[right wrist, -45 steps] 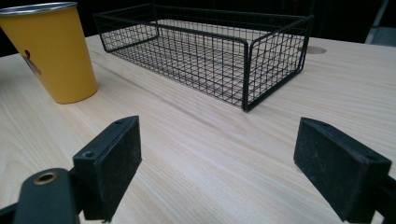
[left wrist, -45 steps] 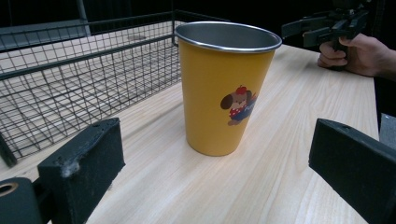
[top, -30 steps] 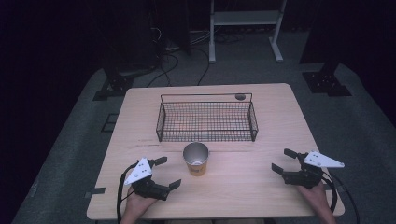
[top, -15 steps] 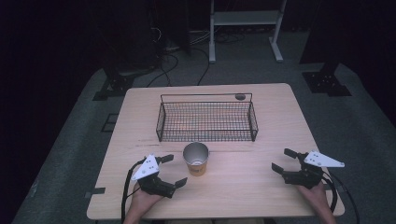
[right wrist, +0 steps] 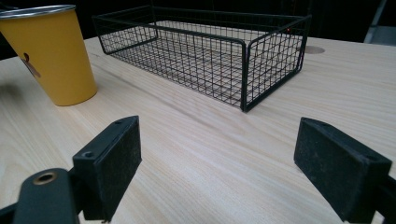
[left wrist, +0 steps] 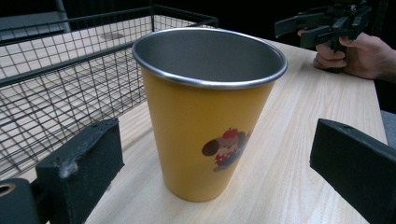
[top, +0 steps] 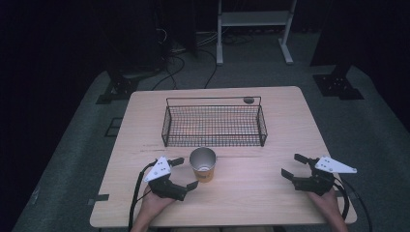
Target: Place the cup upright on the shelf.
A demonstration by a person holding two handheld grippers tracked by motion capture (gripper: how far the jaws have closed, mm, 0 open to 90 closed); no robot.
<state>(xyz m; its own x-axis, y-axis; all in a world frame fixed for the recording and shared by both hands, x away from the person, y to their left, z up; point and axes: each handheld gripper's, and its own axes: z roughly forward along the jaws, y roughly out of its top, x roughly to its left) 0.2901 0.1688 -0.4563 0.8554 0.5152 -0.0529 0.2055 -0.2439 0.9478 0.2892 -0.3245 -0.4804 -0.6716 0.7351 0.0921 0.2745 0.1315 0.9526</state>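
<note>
As it stands upright, mouth up: yellow cup point(left wrist: 208, 116) | left gripper point(top: 185, 173) spread wide, flanking it

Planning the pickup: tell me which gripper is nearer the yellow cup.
Left. The left gripper has its open jaws either side of the yellow cup, not touching; the right gripper sits far off, also open.

The cup's point(left wrist: 210, 116) cartoon print curves out of sight, and the basket point(left wrist: 60, 88) is cut off at the left edge.

The cup point(top: 203, 164) stands just before the basket point(top: 214, 141); the table point(top: 270, 203) is bare toward its right edge.
</note>
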